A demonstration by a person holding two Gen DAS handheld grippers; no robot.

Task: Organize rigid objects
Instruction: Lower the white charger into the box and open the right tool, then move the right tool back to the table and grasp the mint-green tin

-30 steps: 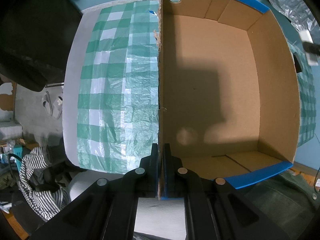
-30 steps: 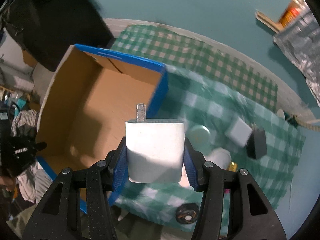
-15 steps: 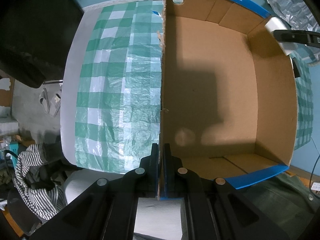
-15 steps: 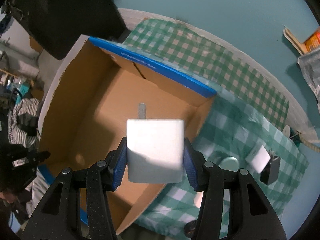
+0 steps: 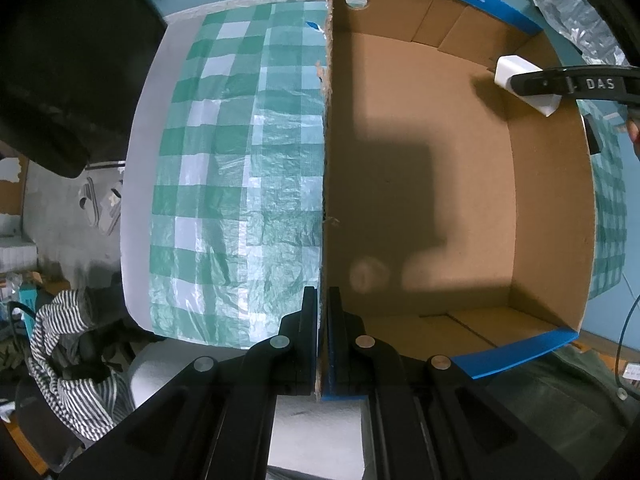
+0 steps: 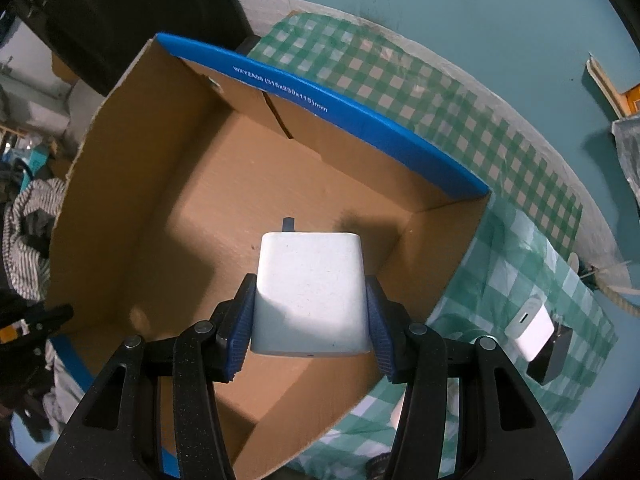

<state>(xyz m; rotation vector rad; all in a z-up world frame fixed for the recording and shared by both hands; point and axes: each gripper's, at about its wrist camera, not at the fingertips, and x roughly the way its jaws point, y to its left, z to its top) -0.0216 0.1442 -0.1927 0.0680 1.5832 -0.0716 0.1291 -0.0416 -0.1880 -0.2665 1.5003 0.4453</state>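
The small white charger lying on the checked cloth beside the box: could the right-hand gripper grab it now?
Probably not yet. The right gripper is shut on a white plug adapter over the open cardboard box. The small white charger lies uncovered on the green checked cloth, so releasing first would free the way.

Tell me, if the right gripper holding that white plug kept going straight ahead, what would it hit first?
Probably the cardboard box: the white charger in the right gripper points at its bare floor, though depth is hard to judge.

Teal floor (image 6: 500, 12) across the top of the frame, white-edged desk (image 5: 136, 184) under a green checked cloth (image 5: 240, 168), dark bulky furniture (image 5: 68, 60) upper left, striped fabric (image 5: 68, 364) heaped lower left, grey concrete patch (image 5: 52, 208) mid left.
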